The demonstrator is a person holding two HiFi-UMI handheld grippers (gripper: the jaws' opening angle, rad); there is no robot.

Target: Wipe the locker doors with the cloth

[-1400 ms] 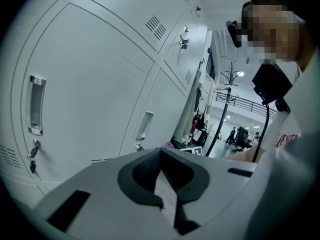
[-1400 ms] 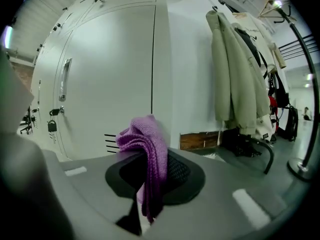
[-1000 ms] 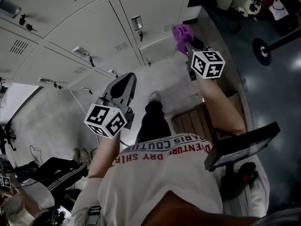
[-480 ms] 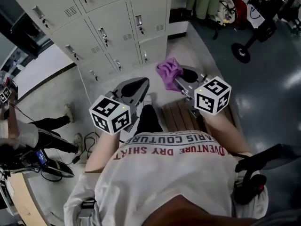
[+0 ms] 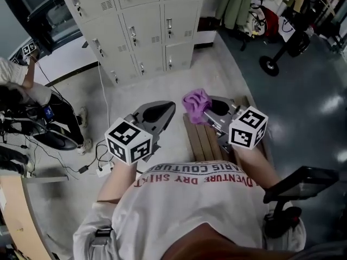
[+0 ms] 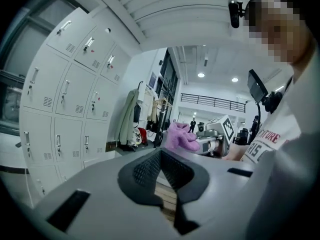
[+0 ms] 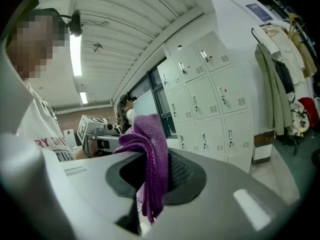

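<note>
A purple cloth (image 5: 196, 105) (image 7: 150, 159) (image 6: 181, 136) is pinched in my right gripper (image 5: 203, 108), whose jaws are shut on it; it bunches above the jaws and hangs below them. My left gripper (image 5: 162, 111) is held beside it, jaws shut with nothing between them. The grey lockers (image 5: 142, 20) (image 7: 210, 99) (image 6: 65, 109) stand well ahead of both grippers, their doors shut, and neither gripper touches them.
A wooden slatted bench (image 5: 199, 140) lies on the floor under the right gripper. Cables and a power strip (image 5: 100, 169) lie at the left. A seated person (image 5: 21, 96) is at far left. Hanging coats (image 5: 238, 4) and a wheeled stand (image 5: 282, 53) are at upper right.
The head view has drawn back from the lockers, which went from filling the frame to far ahead. My right gripper with the cloth came away from the locker door and down beside the left.
</note>
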